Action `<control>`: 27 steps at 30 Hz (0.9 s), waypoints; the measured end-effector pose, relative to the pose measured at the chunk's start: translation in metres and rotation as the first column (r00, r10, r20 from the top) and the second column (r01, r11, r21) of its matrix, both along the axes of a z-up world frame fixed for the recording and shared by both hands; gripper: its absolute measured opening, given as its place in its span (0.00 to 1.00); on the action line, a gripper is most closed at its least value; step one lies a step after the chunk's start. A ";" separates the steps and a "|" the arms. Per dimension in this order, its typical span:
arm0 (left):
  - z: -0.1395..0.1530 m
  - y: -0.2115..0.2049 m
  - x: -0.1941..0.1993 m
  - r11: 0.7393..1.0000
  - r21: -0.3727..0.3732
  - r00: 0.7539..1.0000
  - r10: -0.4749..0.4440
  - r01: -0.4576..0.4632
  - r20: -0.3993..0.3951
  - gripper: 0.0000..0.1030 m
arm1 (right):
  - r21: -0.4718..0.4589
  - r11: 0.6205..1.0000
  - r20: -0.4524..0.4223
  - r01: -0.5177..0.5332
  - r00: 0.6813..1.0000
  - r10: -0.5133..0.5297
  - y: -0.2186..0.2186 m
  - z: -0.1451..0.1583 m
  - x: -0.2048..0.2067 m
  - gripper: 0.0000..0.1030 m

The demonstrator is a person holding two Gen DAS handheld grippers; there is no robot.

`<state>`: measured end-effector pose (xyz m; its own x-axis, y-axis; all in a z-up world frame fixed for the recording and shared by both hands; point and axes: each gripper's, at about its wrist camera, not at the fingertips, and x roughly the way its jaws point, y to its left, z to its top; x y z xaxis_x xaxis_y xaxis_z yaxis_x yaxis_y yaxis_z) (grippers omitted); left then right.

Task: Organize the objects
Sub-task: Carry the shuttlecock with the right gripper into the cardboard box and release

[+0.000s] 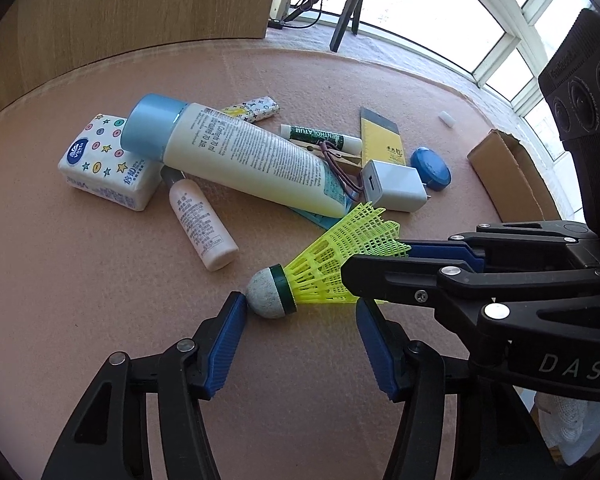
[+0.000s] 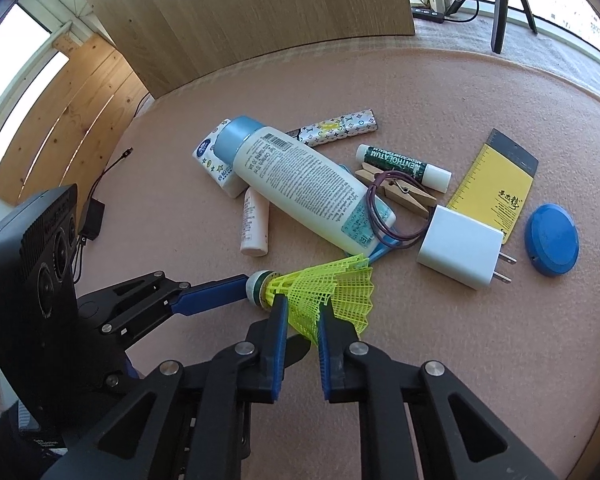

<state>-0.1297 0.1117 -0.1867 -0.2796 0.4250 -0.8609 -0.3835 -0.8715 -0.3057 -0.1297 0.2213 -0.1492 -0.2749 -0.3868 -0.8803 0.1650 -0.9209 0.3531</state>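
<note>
Shuttlecock (image 2: 320,296), yellow-skirted with a grey cork nose and a green band, lies on its side on the near part of the table (image 1: 80,280), just in front of the clutter. The right gripper (image 2: 302,320) has its blue fingers (image 2: 278,344) pinched narrow on the mesh skirt, holding it. The left gripper (image 1: 300,312) stands half wide around the cork end; one blue finger (image 1: 230,336) touches the nose, the other is just beside the skirt, and nothing is clamped.

The table is covered in a pinkish-tan felt-like cloth with a curved far edge. Behind the shuttlecock lies a heap: a big cream tube (image 1: 236,160) with a blue cap, resting across a tissue pack (image 1: 108,160) printed with stars; a small white bottle (image 1: 204,224) just left of it; a patterned stick (image 1: 256,109) farther back. To the right are a green lip balm (image 1: 324,136), a wooden clothespin (image 1: 336,156) with a dark hair tie (image 2: 384,216) looped by it, a white charger (image 1: 392,186), a yellow notepad (image 1: 380,132) and a blue round lid (image 1: 430,168). A cardboard box (image 1: 508,176) sits at the far right edge.

Beyond the table stand a pale wooden panel (image 2: 260,20), a black tripod (image 1: 350,4) with cables, and bright windows (image 1: 500,36) with white frames. At far left, plank boards (image 2: 68,116) lean by another window.
</note>
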 end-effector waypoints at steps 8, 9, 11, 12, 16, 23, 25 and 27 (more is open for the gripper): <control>0.008 0.010 0.007 0.999 0.033 1.000 -0.016 0.017 -0.008 0.35 | -0.024 1.000 -0.016 0.013 1.000 -0.013 0.009 0.011 0.007 0.03; 0.008 0.013 0.008 0.999 0.035 1.000 -0.021 0.022 -0.010 0.35 | -0.024 1.000 -0.021 0.014 1.000 -0.015 0.010 0.013 0.008 0.02; 0.009 0.021 0.010 0.999 0.035 0.999 -0.030 0.031 -0.013 0.35 | -0.012 1.000 -0.037 0.020 0.999 -0.020 0.013 0.016 0.011 0.02; 0.009 0.025 0.012 0.999 0.031 0.999 -0.035 0.035 -0.019 0.35 | -0.005 1.000 -0.044 0.023 0.999 -0.023 0.016 0.018 0.013 0.02; 0.013 0.034 0.015 0.999 0.038 0.999 -0.036 0.037 -0.024 0.35 | -0.001 0.998 -0.062 0.058 0.996 -0.058 0.032 0.024 0.020 0.01; 0.034 0.061 0.020 0.994 0.083 0.997 -0.062 0.066 -0.048 0.35 | -0.013 0.994 -0.099 0.105 0.989 -0.106 0.063 0.044 0.039 0.01; 0.043 0.077 0.021 0.991 0.099 0.995 -0.082 0.088 -0.063 0.35 | -0.014 0.992 -0.109 0.124 0.986 -0.125 0.073 0.051 0.046 0.01; 0.052 0.094 0.023 0.987 0.108 0.991 -0.107 0.116 -0.080 0.35 | -0.018 0.988 -0.120 0.151 0.981 -0.152 0.086 0.059 0.053 0.01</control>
